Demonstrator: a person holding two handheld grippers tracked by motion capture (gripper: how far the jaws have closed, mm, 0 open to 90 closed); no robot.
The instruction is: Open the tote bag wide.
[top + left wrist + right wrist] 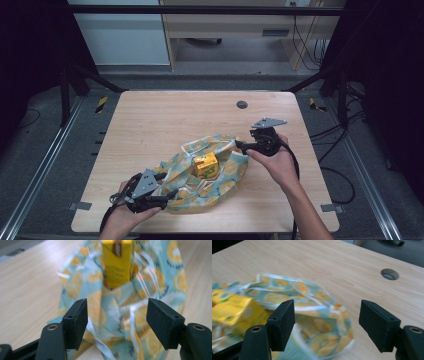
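Table: light wood, round grommet hole near the far edge, toward the right.
Bag: teal cloth printed with orange slices, white-trimmed, lying crumpled and spread open on the near middle of the table.
Carton: yellow drink box, standing upright in the middle of the bag, cloth bunched around its base.
Left gripper: held in the left hand at the bag's near-left edge, grey three-cornered plate on top, pointing right and away toward the carton.
Left fingers: spread wide apart, grasping nothing; in the left gripper view, bag cloth and white trim lie between and beyond them, carton straight ahead.
Right gripper: held in the right hand at the bag's far-right edge, pointing left toward the bag.
Right fingers: released, well apart; in the right gripper view, the bag's rim sits between them, carton off to the left, blurred.
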